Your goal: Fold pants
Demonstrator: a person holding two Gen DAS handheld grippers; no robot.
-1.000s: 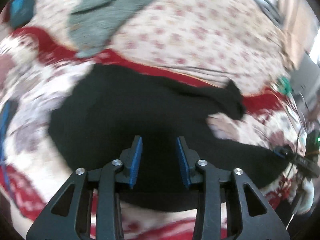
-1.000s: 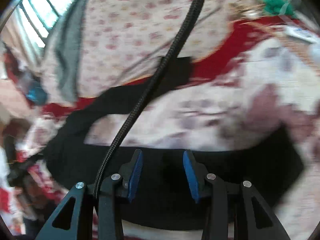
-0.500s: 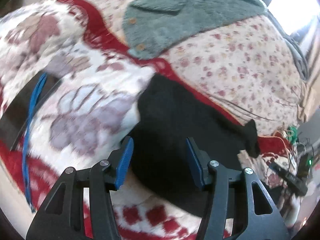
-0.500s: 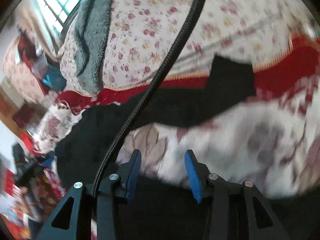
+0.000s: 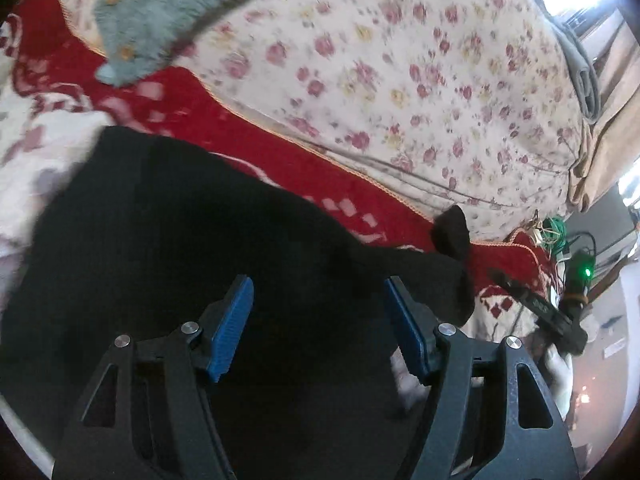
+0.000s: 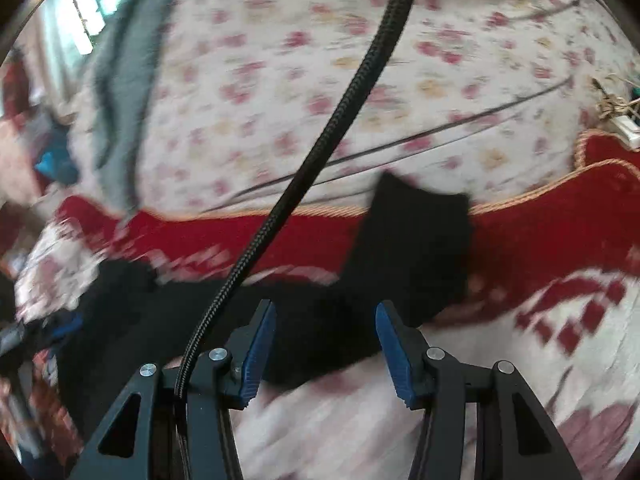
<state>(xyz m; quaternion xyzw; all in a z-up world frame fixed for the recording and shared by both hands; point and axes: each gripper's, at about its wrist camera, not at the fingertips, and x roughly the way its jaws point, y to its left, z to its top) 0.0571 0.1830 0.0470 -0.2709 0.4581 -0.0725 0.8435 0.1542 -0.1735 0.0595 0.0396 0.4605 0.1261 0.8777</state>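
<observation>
Black pants lie spread on a red and white patterned blanket. In the left wrist view they fill the lower left, with a leg running right to a curled cuff. My left gripper is open and empty, just above the wide part of the pants. In the right wrist view a pant leg bends upward over the red border. My right gripper is open and empty, its blue pads straddling that leg's lower part.
A floral sheet covers the bed behind the blanket, with a grey fuzzy garment on it. A braided black cable crosses the right wrist view. Electronics with a green light sit at the right edge.
Both grippers have moved across the pants. The left one swung from the pants' left edge to over their middle. The right one moved up toward the far leg. Both jaws stand wider.
</observation>
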